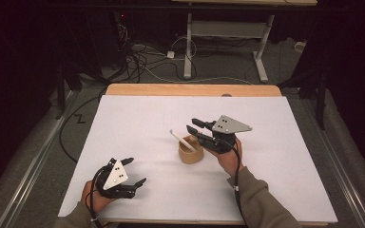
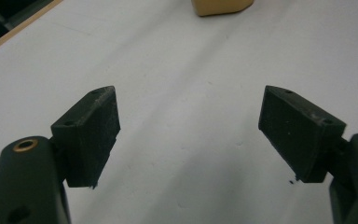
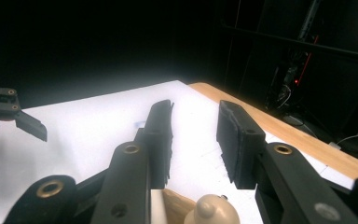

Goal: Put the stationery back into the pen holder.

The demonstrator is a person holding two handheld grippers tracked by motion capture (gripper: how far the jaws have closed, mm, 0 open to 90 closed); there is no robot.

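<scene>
So the right gripper (image 1: 193, 126) is parked just above and behind the little tan cup (image 1: 190, 153), with its jaws parted and nothing between them. From the high view, a white stick (image 1: 182, 140) leans out of the cup and pokes up toward those jaws; its tip sits just below-left of the fingertips, and I can't tell if it touches them. The left gripper (image 1: 136, 171) is well apart from all that, down at the near left of the white table sheet (image 1: 275, 156), jaws spread wide and empty, pointing roughly toward the cup.

Left gripper view: the two black pads (image 2: 91, 135) stand far apart over bare white sheet, and the cup (image 2: 221, 6) is straight ahead of it, well off, just its bottom edge peeking in at the top.

Right gripper view: the pads (image 3: 161, 137) have a clear gap, with sheet visible through it. Right under the jaws, close to the gripper's body, you get the cup's tan rim (image 3: 179, 205) and a rounded cream knob (image 3: 213, 211). The left gripper (image 3: 9, 112) shows far off to the side.
</scene>
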